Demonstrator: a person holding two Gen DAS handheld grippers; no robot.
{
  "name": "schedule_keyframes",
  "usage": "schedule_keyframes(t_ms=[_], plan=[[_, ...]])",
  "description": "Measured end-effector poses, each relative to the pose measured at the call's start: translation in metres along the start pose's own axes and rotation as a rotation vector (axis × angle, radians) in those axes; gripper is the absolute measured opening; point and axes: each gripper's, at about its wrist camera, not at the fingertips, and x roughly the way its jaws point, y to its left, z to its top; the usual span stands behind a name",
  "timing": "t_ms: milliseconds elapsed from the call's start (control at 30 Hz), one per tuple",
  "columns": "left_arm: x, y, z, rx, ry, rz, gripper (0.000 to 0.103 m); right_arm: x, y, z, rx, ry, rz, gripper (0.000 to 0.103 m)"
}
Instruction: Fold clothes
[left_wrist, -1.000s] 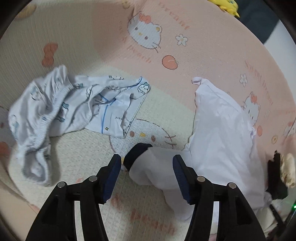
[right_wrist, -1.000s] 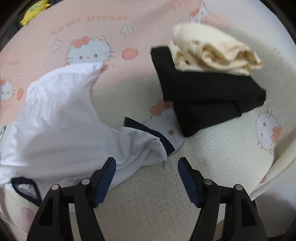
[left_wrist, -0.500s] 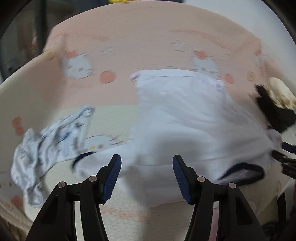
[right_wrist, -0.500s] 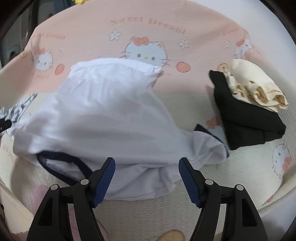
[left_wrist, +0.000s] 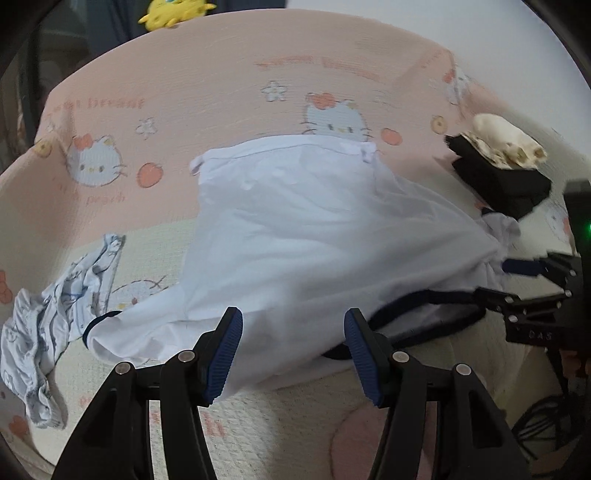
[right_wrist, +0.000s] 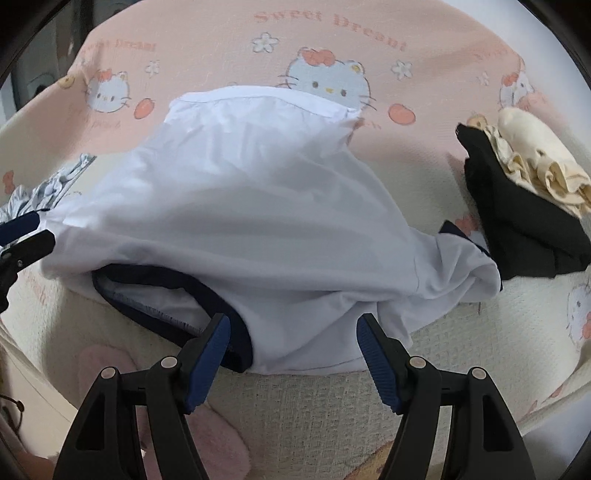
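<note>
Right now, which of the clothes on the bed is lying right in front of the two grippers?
The white T-shirt with navy trim, spread out unfolded. The black garment with the cream one on top sits folded to its right; the blue-patterned garment lies crumpled to its left.

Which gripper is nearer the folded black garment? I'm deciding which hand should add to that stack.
Right. The right gripper is over the white shirt near the sleeve that reaches the folded black garment; the left gripper is further along the shirt, away from it.
</note>
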Motion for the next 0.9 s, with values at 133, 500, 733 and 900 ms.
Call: schedule_keyframes(t_ms=[133, 500, 733, 900], plan=[[0.001, -0.009, -0.007, 0.068, -0.004, 0.002, 0.054, -0.001, 0.010, -0.001, -0.058, -0.036, -0.002, 0.070], [0.044, -0.003, -0.009, 0.196, 0.059, 0.127, 0.036, 0.014, 0.017, 0.015, -0.311, -0.125, -0.060, 0.070], [0.047, 0.034, 0.007, 0.025, 0.068, 0.052, 0.034, 0.036, 0.004, 0.018, -0.376, -0.044, -0.029, 0.065], [0.029, 0.025, 0.000, 0.075, 0.032, 0.015, 0.035, 0.026, -0.005, 0.012, -0.356, -0.062, -0.019, 0.065]])
